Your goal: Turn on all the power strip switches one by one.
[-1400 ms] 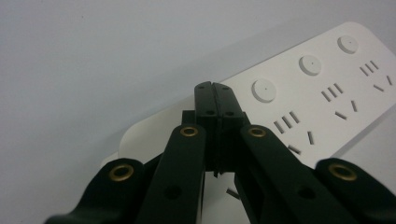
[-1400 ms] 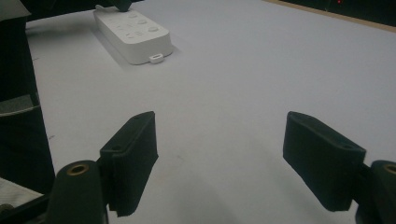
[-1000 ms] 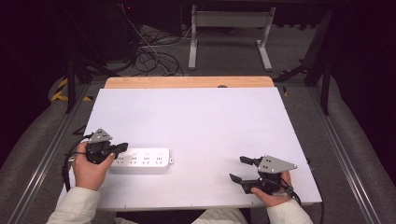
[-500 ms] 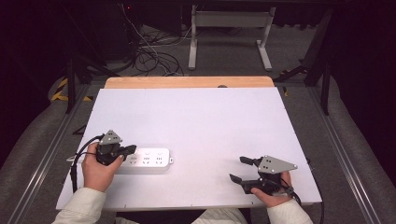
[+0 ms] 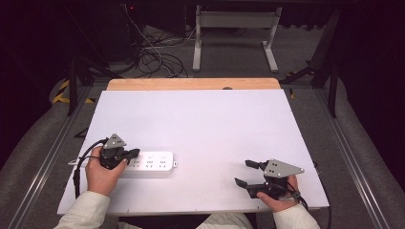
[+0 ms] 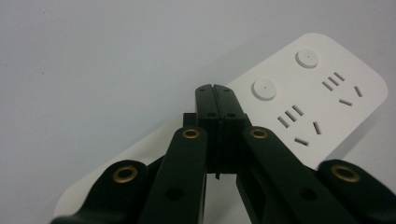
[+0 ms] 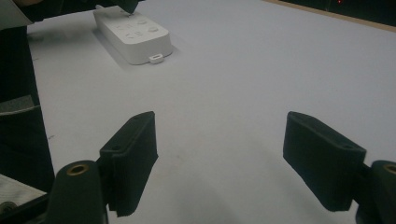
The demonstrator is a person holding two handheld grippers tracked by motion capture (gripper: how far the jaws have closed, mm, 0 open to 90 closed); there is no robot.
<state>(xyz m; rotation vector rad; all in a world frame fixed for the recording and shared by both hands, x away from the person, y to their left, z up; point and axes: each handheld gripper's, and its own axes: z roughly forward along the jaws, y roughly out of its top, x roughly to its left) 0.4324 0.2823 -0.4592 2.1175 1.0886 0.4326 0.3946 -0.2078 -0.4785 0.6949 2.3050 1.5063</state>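
1. On the left side of the white table (image 5: pixel 200 119), near its front edge, one white power strip (image 5: pixel 149 163) is seen lying flat, its long side running left to right

2. Over the strip's left end, the left gripper (image 5: pixel 125 155) is held in the person's left hand (image 5: pixel 99 172); its jaws are pressed together with nothing between them, their tips above the strip's top face, and contact cannot be told

3. The strip (image 6: pixel 322 93) is judged rigid, light, smooth plastic that may slide when pushed; a hold across its narrow width, on the two long sides, is advised. Two round buttons and two socket groups are counted in the left gripper view

4. Well apart on the right, the right gripper (image 5: pixel 247 173) is held low by the right hand (image 5: pixel 279 200), jaws spread wide and empty

5. One strip and two grippers are counted
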